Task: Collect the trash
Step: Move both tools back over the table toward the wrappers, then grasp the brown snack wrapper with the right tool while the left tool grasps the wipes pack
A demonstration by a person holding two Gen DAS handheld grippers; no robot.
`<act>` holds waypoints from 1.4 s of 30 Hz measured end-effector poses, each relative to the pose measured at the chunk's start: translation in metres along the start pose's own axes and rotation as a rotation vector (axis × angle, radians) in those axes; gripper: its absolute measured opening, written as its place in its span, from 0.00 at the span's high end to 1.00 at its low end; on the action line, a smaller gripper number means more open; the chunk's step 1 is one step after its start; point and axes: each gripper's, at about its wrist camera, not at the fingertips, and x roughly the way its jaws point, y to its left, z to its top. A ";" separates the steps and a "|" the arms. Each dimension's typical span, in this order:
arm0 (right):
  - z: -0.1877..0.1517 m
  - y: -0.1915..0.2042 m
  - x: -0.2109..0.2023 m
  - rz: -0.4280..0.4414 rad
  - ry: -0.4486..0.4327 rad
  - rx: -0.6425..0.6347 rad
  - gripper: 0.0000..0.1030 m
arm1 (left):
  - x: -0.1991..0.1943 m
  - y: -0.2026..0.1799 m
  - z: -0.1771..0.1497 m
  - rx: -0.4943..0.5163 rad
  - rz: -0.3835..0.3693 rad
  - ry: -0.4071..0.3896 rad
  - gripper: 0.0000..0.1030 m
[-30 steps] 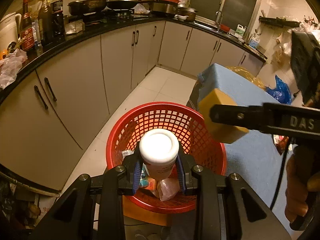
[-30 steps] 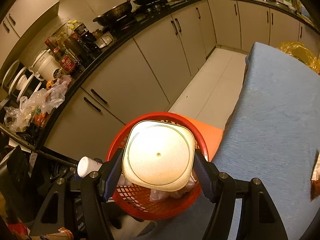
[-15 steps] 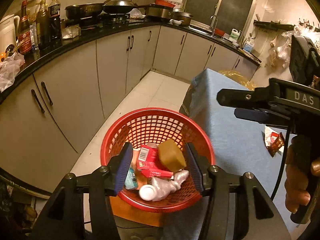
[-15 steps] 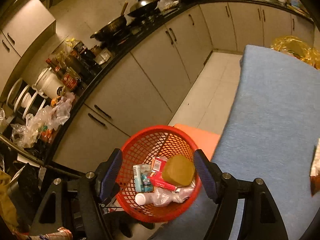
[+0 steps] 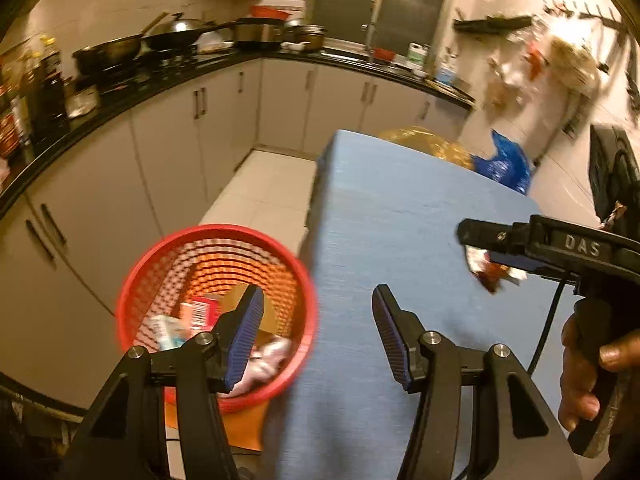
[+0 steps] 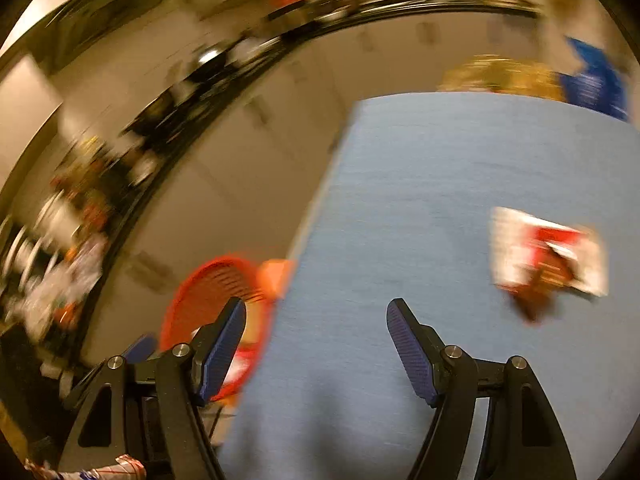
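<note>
Wrapper (image 6: 546, 258), red and white and crumpled, lies on the blue worktop (image 6: 400, 200) well away from the red basket (image 5: 132, 280), which stands off the worktop's edge and already holds a box, a sponge and other scraps. Left tongs (image 5: 318, 328) are spread wide and empty, half over the basket rim, half over the worktop. Right tongs (image 6: 316, 346) are likewise spread and empty, aimed along the cloth with the wrapper off to their far side. The step in hand looks like the reach for that wrapper. It is thin and flat, so the right tongs should probably come down low, one pad skimming the cloth beside a raised crease, and pinch there; a grab from high up risks sliding it along the cloth, away from the basket
</note>
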 end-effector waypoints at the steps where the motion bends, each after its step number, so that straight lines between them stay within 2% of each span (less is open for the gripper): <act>1: -0.001 -0.012 -0.004 -0.037 -0.009 0.031 0.25 | 0.001 -0.009 -0.002 0.008 -0.006 0.005 0.46; 3: -0.004 -0.042 -0.011 -0.131 -0.036 0.118 0.25 | 0.001 -0.022 -0.005 0.023 -0.018 0.013 0.46; 5: -0.005 -0.070 -0.012 -0.178 -0.046 0.202 0.25 | -0.001 -0.033 -0.007 0.042 -0.016 0.014 0.46; 10: 0.003 -0.088 0.002 -0.218 -0.065 0.168 0.25 | -0.007 -0.043 -0.015 0.075 -0.004 0.021 0.46; 15: 0.015 -0.100 0.029 -0.253 -0.040 0.250 0.26 | -0.011 -0.036 -0.019 0.076 0.025 0.035 0.46; 18: 0.018 -0.109 0.043 -0.268 -0.030 0.261 0.42 | -0.013 -0.031 -0.020 0.072 0.035 0.042 0.46; 19: 0.020 -0.114 0.047 -0.280 -0.016 0.273 0.51 | -0.013 -0.032 -0.020 0.070 0.037 0.043 0.46; 20: 0.019 -0.121 0.050 -0.273 -0.008 0.296 0.63 | -0.013 -0.032 -0.020 0.070 0.037 0.048 0.46; 23: 0.019 -0.131 0.044 -0.241 -0.014 0.328 0.69 | -0.010 -0.034 -0.018 0.078 0.027 0.058 0.46; 27: 0.015 -0.138 0.022 -0.181 -0.029 0.309 0.69 | -0.002 -0.051 -0.008 0.105 -0.019 0.064 0.46; 32: 0.001 -0.151 -0.020 -0.122 -0.049 0.301 0.69 | 0.016 -0.089 0.009 0.147 -0.097 0.084 0.37; 38: -0.024 -0.179 -0.061 -0.110 -0.042 0.318 0.69 | 0.050 -0.154 0.036 0.199 -0.209 0.116 0.36; 42: -0.041 -0.192 -0.090 -0.105 -0.041 0.300 0.69 | 0.088 -0.195 0.055 0.198 -0.266 0.147 0.35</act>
